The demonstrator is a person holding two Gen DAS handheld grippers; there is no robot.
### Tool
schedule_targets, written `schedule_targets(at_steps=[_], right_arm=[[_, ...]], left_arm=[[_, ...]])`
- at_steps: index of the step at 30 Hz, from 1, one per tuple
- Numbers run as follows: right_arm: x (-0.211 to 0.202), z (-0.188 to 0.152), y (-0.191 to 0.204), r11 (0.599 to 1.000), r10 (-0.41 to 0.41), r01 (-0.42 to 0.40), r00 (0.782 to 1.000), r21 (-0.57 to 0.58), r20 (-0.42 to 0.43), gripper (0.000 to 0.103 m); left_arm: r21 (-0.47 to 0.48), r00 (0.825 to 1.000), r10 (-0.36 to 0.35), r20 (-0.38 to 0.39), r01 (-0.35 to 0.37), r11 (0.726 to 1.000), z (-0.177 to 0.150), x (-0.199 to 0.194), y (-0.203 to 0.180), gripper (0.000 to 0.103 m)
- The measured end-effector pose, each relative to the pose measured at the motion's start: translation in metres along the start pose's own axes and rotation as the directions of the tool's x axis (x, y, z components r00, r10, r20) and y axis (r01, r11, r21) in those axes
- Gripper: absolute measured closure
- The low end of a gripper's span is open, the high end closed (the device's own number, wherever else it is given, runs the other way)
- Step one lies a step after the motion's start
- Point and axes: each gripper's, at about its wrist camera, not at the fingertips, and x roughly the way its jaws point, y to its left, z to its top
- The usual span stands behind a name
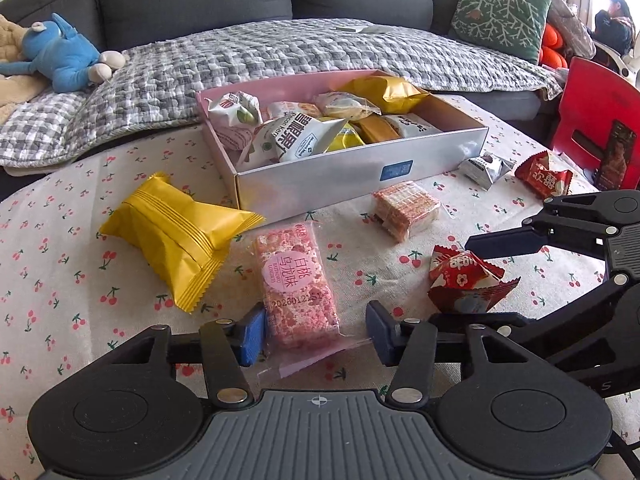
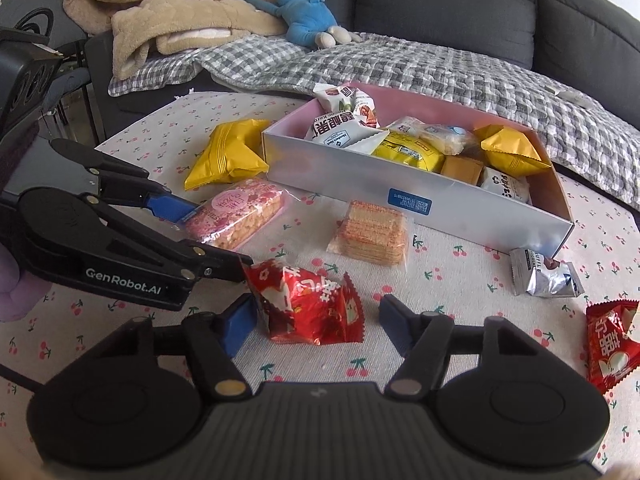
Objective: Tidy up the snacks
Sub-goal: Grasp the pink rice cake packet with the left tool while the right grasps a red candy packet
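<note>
Fingers (image 1: 253, 334) astride pink snack bar (image 1: 298, 292), unclamped.

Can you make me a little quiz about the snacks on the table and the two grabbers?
1. Which snack lies between the left gripper's fingers?
2. True or false: the box already has snacks inside.
3. The right gripper is around: A) the silver packet, B) the red packet, C) the yellow packet.

Key: 1. The pink rice bar; a gap still shows at one finger. 2. True. 3. B.
</note>
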Motion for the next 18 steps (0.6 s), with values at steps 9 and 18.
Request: schedule_targets(at_steps=[9,18], right_arm=[[-0.0039,0.0023,-0.0009,1.0,-0.019,0.019,1.0,-0.006,-0.003,0.064],[-0.0091,0.0082,-0.0022,1.0,-0.023,0.023,1.0,0.006,-0.021,0.065]], left_arm=[[-0.017,1.0,0.019,-0.001,-0.019,1.0,0.0002,-0.0024,-0.0049,0.058],[-0.049,0.999,0.029,-0.044,-0.031,0.998,0.0034,-0.0081,-0.0066,0.072]])
